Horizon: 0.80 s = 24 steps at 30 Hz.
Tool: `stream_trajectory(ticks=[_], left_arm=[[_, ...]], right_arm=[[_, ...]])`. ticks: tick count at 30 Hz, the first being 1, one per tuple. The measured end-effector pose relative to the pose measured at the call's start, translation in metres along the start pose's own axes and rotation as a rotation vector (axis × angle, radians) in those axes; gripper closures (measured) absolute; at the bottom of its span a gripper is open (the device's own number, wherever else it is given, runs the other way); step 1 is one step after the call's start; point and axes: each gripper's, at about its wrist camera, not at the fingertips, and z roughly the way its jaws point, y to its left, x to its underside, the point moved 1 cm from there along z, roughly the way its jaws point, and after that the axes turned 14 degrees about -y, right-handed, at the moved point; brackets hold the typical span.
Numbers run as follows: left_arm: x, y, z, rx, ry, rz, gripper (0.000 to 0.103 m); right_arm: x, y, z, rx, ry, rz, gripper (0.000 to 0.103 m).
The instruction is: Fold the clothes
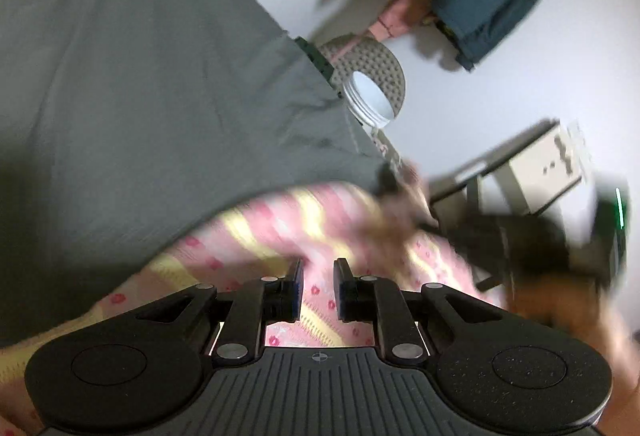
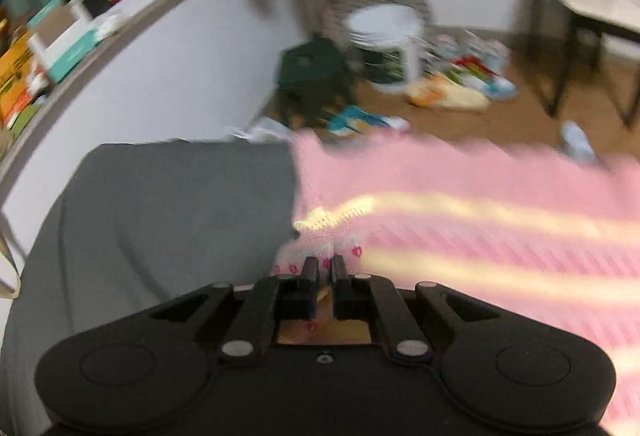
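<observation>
The pink striped garment [image 2: 460, 204] is pinched at its corner by the right gripper [image 2: 324, 266], jaws nearly closed. The left gripper [image 1: 317, 268] is held above it, jaws parted, empty. A grey cloth [image 1: 140, 76] lies alongside.

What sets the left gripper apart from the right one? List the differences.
The left gripper has its jaws apart with nothing between them, hovering over the pink patterned cloth. The right gripper has its jaws nearly together, pinching a bunched edge of that cloth. Both are black two-finger grippers beside the grey garment.
</observation>
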Motion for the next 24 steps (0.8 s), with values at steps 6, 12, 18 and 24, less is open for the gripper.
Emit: stream_trajectory(ticks=[6,12,18,24], left_arm=[[0.010,0.001,0.010,-0.011,-0.017,-0.033,0.089],[0.014,-0.002,0.018,0.004,0.003,-0.008,0.089],[0.005,0.004,0.017,-0.012,-0.024,-0.009,0.089],[0.004,0.001,0.019,0.007,-0.018,0.016,0.089]], right_arm=[[0.027,-0.035,-0.050,0.072,-0.035,0.074,0.074],[-0.013,-0.008,-0.051,0.046,-0.056,0.113,0.065],[-0.010,-0.031,-0.036,0.104,0.042,0.270,0.061],[0.002,-0.030,-0.010,0.177,0.022,0.164,0.066]])
